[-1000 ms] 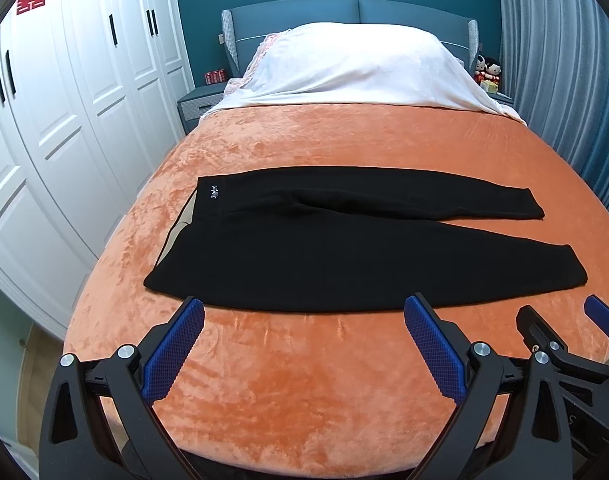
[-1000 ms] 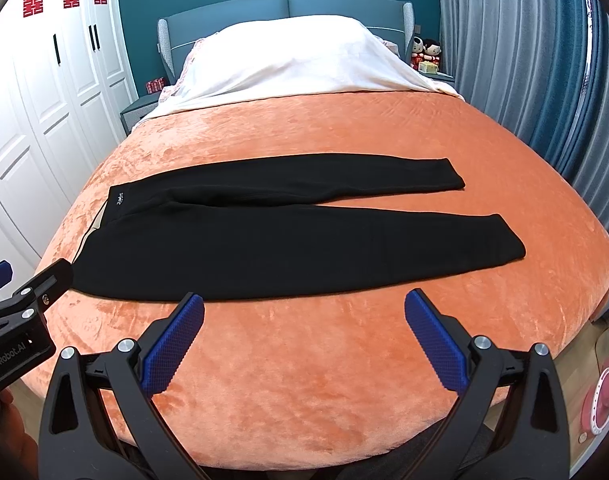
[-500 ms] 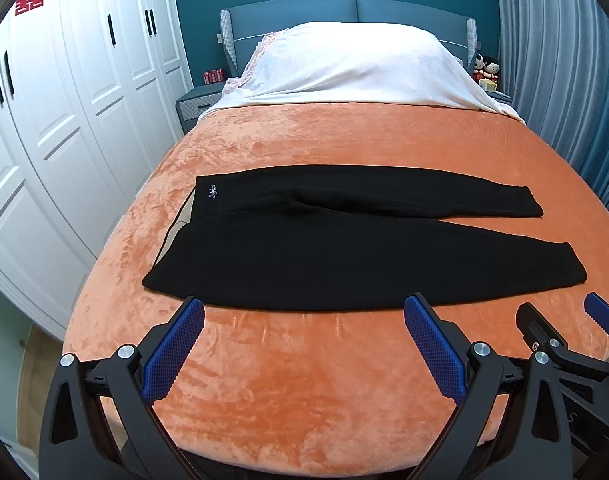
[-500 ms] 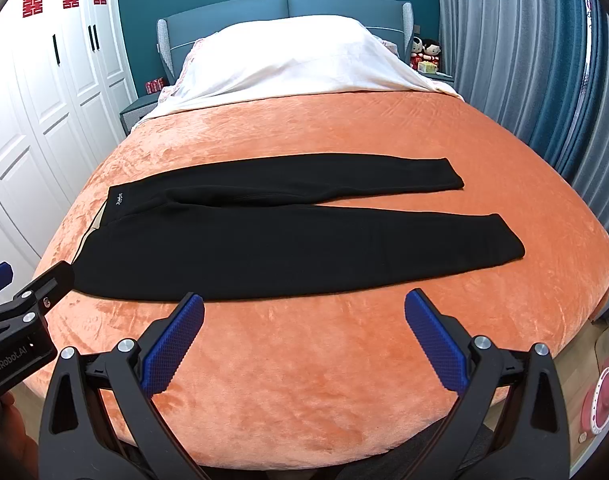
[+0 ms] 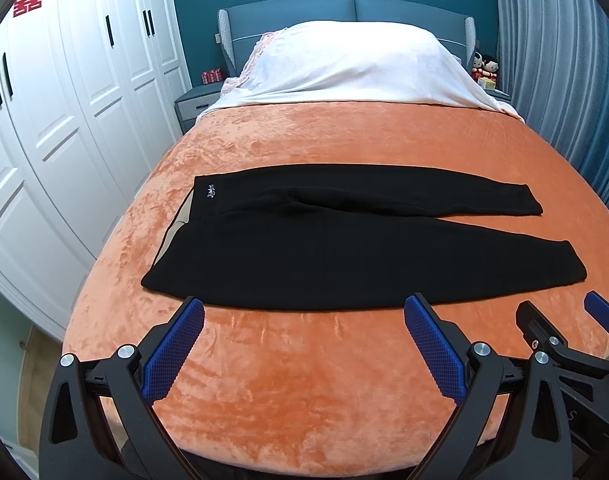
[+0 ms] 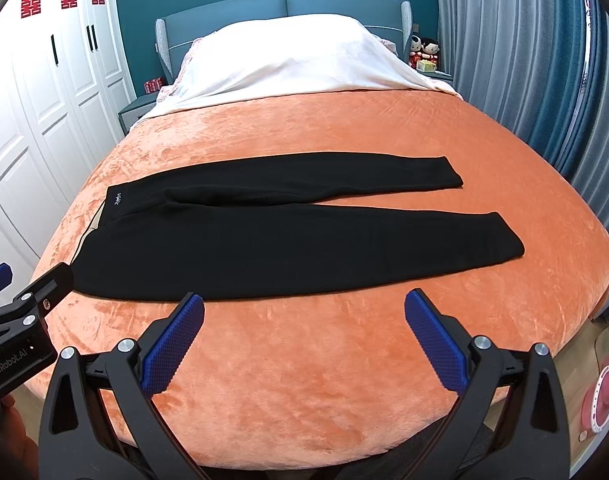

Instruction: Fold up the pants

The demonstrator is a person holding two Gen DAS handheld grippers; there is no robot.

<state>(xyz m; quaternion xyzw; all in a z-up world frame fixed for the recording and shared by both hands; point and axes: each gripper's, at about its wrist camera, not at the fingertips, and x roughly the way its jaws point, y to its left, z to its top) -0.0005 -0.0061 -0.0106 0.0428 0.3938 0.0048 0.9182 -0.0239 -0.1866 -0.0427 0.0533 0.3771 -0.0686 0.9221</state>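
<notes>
Black pants lie flat across the orange bed, waistband at the left, both legs stretched to the right with a narrow gap between them. My left gripper hovers open just short of the near leg's front edge, nothing between its blue pads. My right gripper is open too, at the same near edge, further right along the leg. Each gripper shows at the side of the other's view: the right one and the left one.
The orange blanket covers the bed to its near edge. A white pillow cover lies at the headboard. White wardrobe doors stand left, grey-blue curtains right. A nightstand sits by the bed head.
Both grippers have drifted slightly forward toward the pants; the pants have not moved and both grippers stay open.
</notes>
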